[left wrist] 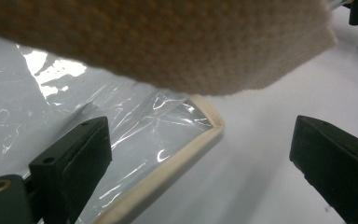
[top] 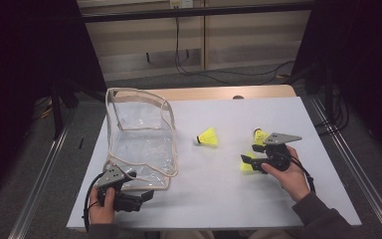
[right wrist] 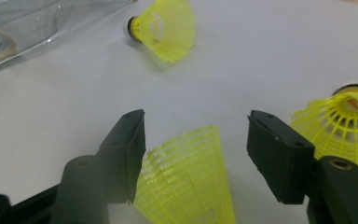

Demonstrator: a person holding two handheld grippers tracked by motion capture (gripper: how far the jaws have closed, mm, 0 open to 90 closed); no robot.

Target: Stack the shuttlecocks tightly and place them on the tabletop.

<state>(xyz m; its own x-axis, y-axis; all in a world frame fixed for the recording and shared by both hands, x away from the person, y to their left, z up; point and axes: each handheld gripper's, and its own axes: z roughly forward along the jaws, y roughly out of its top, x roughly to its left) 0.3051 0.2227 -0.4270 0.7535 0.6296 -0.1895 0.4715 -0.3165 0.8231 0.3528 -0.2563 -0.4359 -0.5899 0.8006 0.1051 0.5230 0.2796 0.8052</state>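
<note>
Three yellow shuttlecocks lie on the white table [top: 229, 199]. One shuttlecock [top: 246, 167] [right wrist: 186, 182] lies with its mesh skirt between the jaws of my right gripper [top: 251, 162] [right wrist: 196, 135]. The left jaw touches the skirt's edge and a gap shows at the right jaw, so the gripper is open. A second shuttlecock [top: 259, 135] [right wrist: 345, 121] stands just beside that gripper. The third shuttlecock [top: 208, 138] [right wrist: 163, 28] lies on its side mid-table. My left gripper [top: 142, 185] [left wrist: 200, 140] is open, its jaws astride the near corner of a clear plastic bag [top: 139, 134] [left wrist: 135, 135].
The bag has a cream trim [left wrist: 205, 135] and stands open at the table's left. A beige woven band [left wrist: 168, 42] of it hangs close over the left gripper view. Bare table surface lies between the bag and the shuttlecocks. Cables run on the floor beyond the table.
</note>
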